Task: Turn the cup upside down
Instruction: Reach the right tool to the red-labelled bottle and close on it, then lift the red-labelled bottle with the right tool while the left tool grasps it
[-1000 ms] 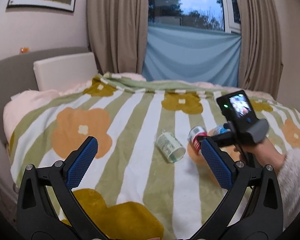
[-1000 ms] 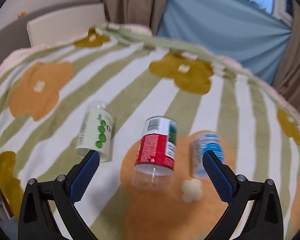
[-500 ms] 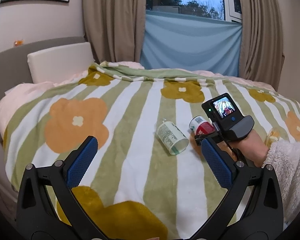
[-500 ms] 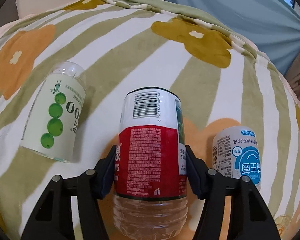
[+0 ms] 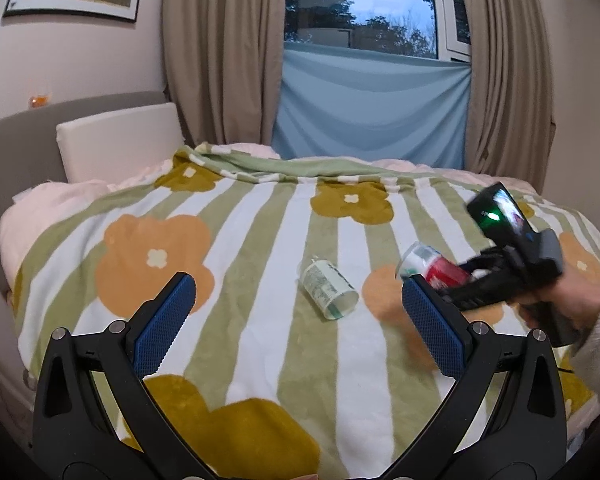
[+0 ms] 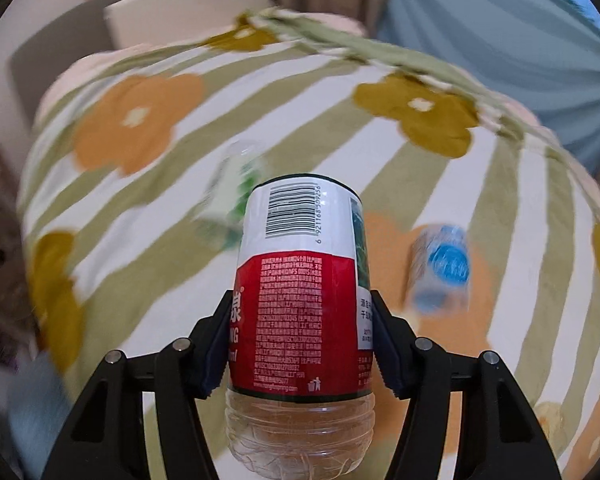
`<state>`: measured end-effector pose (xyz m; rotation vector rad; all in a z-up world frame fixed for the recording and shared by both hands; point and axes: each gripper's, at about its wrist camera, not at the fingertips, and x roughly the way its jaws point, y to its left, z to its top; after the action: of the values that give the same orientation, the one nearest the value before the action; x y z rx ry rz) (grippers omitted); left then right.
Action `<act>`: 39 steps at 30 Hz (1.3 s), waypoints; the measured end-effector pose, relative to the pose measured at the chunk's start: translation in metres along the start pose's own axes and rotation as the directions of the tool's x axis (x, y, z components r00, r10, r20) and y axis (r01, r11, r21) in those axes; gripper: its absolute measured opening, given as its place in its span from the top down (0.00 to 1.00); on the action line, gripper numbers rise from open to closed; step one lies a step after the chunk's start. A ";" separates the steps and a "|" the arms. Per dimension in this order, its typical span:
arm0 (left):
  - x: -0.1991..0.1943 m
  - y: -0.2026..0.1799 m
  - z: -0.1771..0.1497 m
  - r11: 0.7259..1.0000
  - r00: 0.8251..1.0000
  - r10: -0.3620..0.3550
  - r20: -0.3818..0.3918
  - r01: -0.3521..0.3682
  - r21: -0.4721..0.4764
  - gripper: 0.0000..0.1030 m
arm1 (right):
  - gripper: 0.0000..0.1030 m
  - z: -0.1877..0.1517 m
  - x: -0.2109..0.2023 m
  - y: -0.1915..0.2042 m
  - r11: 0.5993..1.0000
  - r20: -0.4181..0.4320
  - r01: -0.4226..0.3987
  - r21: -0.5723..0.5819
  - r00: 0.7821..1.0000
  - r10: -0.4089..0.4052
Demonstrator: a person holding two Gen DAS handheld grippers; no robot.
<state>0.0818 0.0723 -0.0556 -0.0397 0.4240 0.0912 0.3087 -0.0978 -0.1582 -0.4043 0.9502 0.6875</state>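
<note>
red-label cup (image 6: 300, 304) is clamped at mid-body by right gripper (image 6: 300, 340), lifted above the striped blanket (image 5: 260, 340). left gripper (image 5: 300, 312) is held wide open, empty. wrist should be rolled slowly, grip kept firm, green-label cup (image 5: 329, 289) avoided.

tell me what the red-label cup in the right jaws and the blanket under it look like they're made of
Red-label cup: likely thin clear plastic, glossy; its ribbed, see-through end shows below a printed wrap label, probably film or paper. It is clamped in the right gripper.

Blanket: looks like soft fleece or plush, matte and fuzzy, with printed stripes and flowers.
</note>
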 end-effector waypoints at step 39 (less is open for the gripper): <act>0.049 -0.148 -0.041 0.261 0.906 -0.310 -0.288 0.372 0.891 0.00 | 0.00 -0.152 -0.123 -0.011 0.955 0.318 -0.236 0.180 0.933 0.170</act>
<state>0.1238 -0.0731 -0.1105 1.0616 0.4632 -0.6330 0.1762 -0.2399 -0.1341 -0.0044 0.7723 0.7998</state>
